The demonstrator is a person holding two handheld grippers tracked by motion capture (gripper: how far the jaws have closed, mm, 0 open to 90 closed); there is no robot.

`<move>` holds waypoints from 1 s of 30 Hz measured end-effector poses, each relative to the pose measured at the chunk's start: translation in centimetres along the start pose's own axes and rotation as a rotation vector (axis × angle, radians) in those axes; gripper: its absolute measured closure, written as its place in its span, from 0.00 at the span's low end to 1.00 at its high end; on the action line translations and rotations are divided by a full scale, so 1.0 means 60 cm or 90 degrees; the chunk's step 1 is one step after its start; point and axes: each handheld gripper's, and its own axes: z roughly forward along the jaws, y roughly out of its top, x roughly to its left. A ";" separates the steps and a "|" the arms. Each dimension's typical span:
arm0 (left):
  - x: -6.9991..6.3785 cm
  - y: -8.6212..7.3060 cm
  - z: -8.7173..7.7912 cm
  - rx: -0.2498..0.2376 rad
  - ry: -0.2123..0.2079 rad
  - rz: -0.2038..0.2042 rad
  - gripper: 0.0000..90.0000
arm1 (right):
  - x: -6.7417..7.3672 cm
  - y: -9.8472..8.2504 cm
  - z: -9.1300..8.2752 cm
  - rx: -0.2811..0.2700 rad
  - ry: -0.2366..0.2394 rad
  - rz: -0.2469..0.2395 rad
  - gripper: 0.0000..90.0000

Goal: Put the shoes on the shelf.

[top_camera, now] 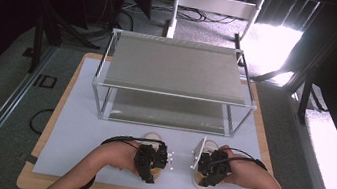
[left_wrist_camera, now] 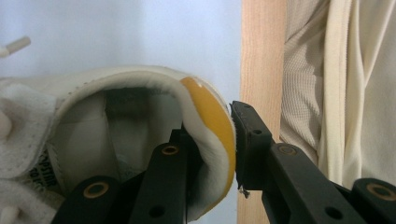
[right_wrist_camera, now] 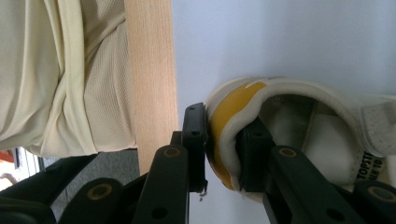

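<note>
High view, our entry: left gripper [top_camera: 160, 160] fingers clamped on the left shoe [left_wrist_camera: 116, 140] heel collar, right gripper [top_camera: 201, 166] fingers clamped on the right shoe [right_wrist_camera: 299, 135] heel collar; both shoes rest on the worktop [top_camera: 76, 126] near its front edge, before the wire rack [top_camera: 173, 82].

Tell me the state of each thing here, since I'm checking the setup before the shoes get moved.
Left shoe: flat on the mat, heel collar pinched.
Right shoe: flat on the mat, heel collar pinched.
Left gripper: jaws shut on the left shoe's heel.
Right gripper: jaws shut on the right shoe's heel.
Rack: upright, both shelves bare.
</note>
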 end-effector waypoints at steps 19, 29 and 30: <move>0.002 0.017 -0.027 -0.003 0.028 0.062 0.88 | -0.048 0.008 -0.043 -0.024 -0.035 0.014 0.85; 0.026 0.025 -0.029 -0.003 0.021 0.086 0.88 | -0.083 0.013 -0.055 -0.020 -0.038 0.029 0.85; 0.028 0.027 -0.029 -0.002 0.020 0.088 0.88 | -0.086 0.014 -0.057 -0.021 -0.040 0.027 0.85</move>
